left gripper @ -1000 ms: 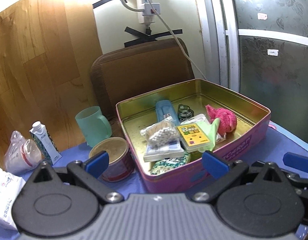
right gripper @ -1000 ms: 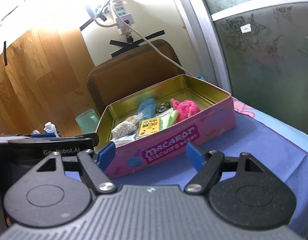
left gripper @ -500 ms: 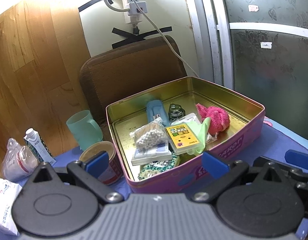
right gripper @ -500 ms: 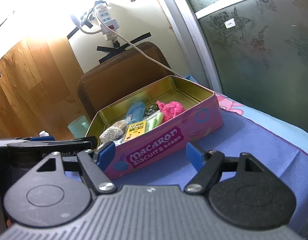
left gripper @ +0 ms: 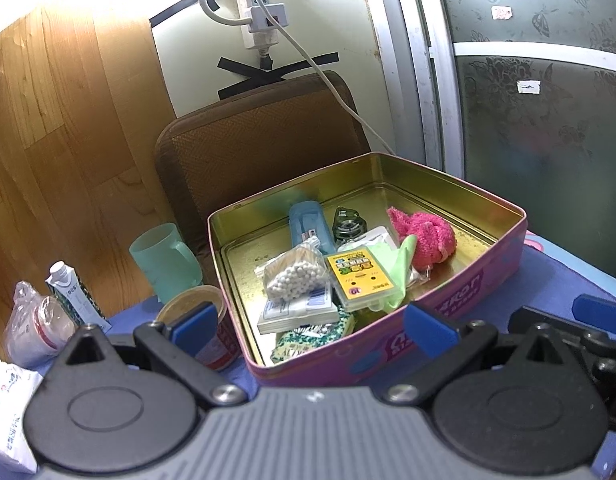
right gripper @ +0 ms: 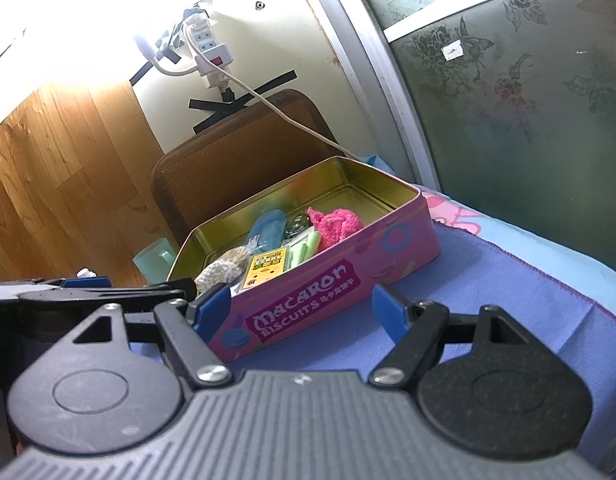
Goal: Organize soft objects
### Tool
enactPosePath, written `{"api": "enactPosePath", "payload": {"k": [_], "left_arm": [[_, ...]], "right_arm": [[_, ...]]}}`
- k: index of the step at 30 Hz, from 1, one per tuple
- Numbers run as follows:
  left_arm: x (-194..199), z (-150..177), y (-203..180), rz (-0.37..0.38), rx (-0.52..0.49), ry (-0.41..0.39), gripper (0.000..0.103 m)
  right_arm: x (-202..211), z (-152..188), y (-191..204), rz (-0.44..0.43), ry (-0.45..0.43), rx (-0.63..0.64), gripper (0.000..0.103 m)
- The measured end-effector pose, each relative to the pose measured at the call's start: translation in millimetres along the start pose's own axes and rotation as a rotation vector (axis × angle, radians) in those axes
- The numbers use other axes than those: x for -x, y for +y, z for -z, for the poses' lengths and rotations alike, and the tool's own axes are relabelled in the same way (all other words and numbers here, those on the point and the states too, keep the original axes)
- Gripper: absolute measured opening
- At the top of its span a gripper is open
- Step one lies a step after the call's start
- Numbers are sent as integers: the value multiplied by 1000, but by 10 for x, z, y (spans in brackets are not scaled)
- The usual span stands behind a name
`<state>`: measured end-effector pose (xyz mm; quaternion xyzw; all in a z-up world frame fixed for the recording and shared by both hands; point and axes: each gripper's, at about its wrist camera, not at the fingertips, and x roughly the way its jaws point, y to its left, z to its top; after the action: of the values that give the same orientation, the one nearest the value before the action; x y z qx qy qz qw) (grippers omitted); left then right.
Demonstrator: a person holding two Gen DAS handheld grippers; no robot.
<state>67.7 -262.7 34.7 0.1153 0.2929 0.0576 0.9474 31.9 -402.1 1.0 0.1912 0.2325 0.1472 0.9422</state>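
Note:
A pink biscuit tin (left gripper: pixel 504 256) (right gripper: pixel 392 248) stands open on the blue cloth. Inside lie a fuzzy pink soft thing (left gripper: pixel 432 236) (right gripper: pixel 338 226), a bag of cotton swabs (left gripper: pixel 295 272), a yellow card pack (left gripper: pixel 362 276) (right gripper: pixel 267 266), a blue case (left gripper: pixel 308 228), a light green piece (left gripper: pixel 400 264) and a patterned green packet (left gripper: pixel 312 334). My left gripper (left gripper: pixel 312 326) hovers open just before the tin's near wall. My right gripper (right gripper: pixel 301 310) is open too, low in front of the tin's lettered side. Neither holds anything.
Left of the tin stand a mint green mug (left gripper: pixel 161 258), a round paper tub (left gripper: pixel 195 312), a small carton (left gripper: pixel 73 296) and a plastic bag (left gripper: pixel 31 320). A brown cushion (left gripper: pixel 259 140) leans on the wall behind. Blue cloth (right gripper: pixel 508 280) spreads to the right.
Both grippers have drawn back and risen slightly, so the tin sits a little farther and lower in both views. Nothing in the tin has moved.

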Motion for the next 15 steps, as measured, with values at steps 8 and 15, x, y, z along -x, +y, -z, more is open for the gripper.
{"api": "enactPosePath", "payload": {"k": [8, 15], "left_arm": [[2, -8, -18, 1, -3, -1, 103], [-1, -13, -21, 2, -4, -1, 103]], "right_arm": [[8, -5, -2, 1, -3, 0, 80], [5, -13, 5, 2, -4, 0, 80]]}}
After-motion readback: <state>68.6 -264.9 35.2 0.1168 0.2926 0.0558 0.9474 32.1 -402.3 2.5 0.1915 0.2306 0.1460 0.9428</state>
